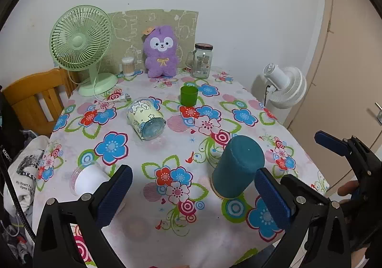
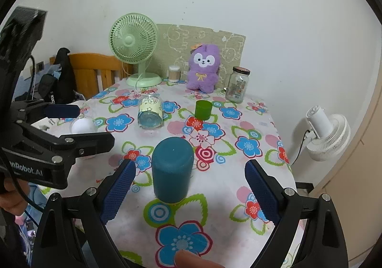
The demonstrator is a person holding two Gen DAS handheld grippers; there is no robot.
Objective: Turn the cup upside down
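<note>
A teal cup (image 1: 237, 166) stands upside down on the flowered tablecloth (image 1: 167, 148), also in the right wrist view (image 2: 172, 170). A printed glass cup (image 1: 146, 118) lies on its side mid-table (image 2: 151, 114). A small green cup (image 1: 189, 95) stands upright behind it (image 2: 203, 109). A white cup (image 1: 89, 178) sits at the left edge (image 2: 83, 125). My left gripper (image 1: 193, 192) is open and empty, left of the teal cup. My right gripper (image 2: 191, 190) is open and empty, with the teal cup between and just beyond its fingers.
At the back stand a green desk fan (image 1: 81, 45), a purple plush (image 1: 162, 51), a glass jar (image 1: 202, 60) and a cotton swab tub (image 1: 128, 66). A wooden chair (image 1: 35, 98) is on the left. A white floor fan (image 1: 285, 84) stands right of the table.
</note>
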